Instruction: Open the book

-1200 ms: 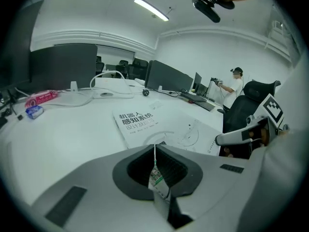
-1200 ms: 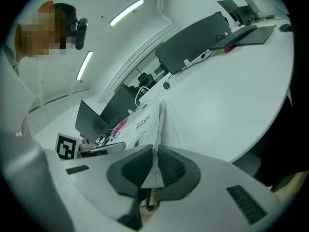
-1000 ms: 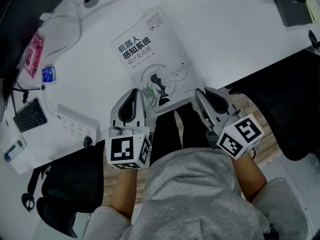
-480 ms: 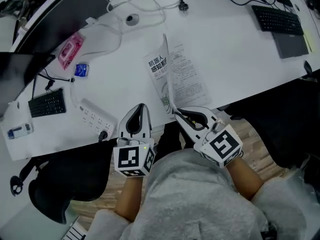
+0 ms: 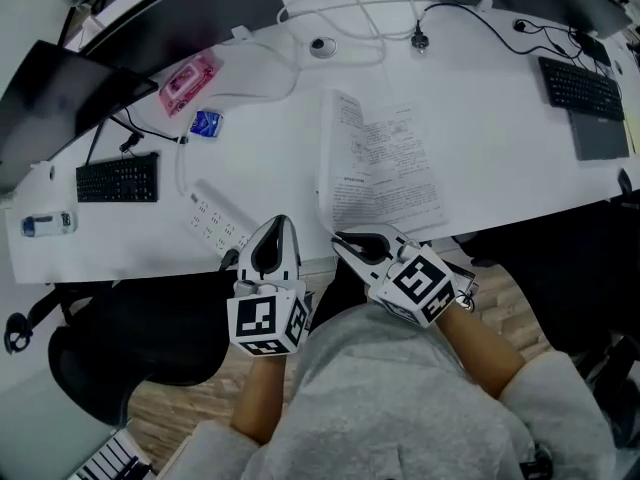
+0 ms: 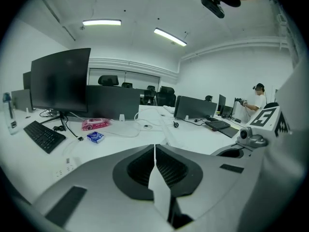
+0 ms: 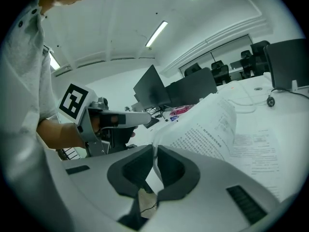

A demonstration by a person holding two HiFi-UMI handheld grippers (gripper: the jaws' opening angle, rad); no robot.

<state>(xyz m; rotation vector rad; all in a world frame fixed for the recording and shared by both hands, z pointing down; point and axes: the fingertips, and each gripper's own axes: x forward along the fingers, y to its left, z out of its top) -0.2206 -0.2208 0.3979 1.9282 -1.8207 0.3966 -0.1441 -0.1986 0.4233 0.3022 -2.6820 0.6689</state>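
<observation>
The book [image 5: 390, 168], closed a second ago at the near edge of the desk [image 5: 500, 138], now stands open, its cover [image 5: 325, 168] pinched upright by the right gripper [image 5: 343, 240]; the left gripper [image 5: 278, 226] has its jaws together, empty

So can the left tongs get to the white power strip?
Probably yes. The left tongs are shut and empty, close beside the power strip, with only bare desk between. The right tongs hold the book open.
</observation>
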